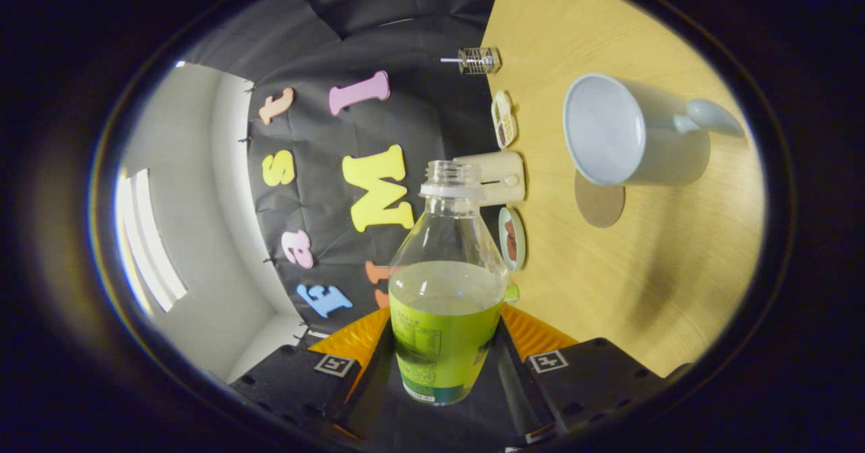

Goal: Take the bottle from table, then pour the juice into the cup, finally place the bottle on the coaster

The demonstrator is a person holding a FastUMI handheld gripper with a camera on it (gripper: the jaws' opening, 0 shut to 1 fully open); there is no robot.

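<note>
A clear uncapped bottle with a green label is held between my fingers, and my gripper is shut on its lower body. Pale juice fills it to about half, level with the top of the label. The view is rolled, so the wooden table stands to the right of the bottle. A pale blue cup with a handle stands on the table beyond the fingers and to the right, its open mouth empty. A round brown coaster lies flat on the table right beside the cup's base, on the side nearer the fingers.
Along the table's far edge by the booth wall stand a cream box-shaped appliance, a small plate with brown food, a divided dish and a wire holder. A pale room wall shows to the left.
</note>
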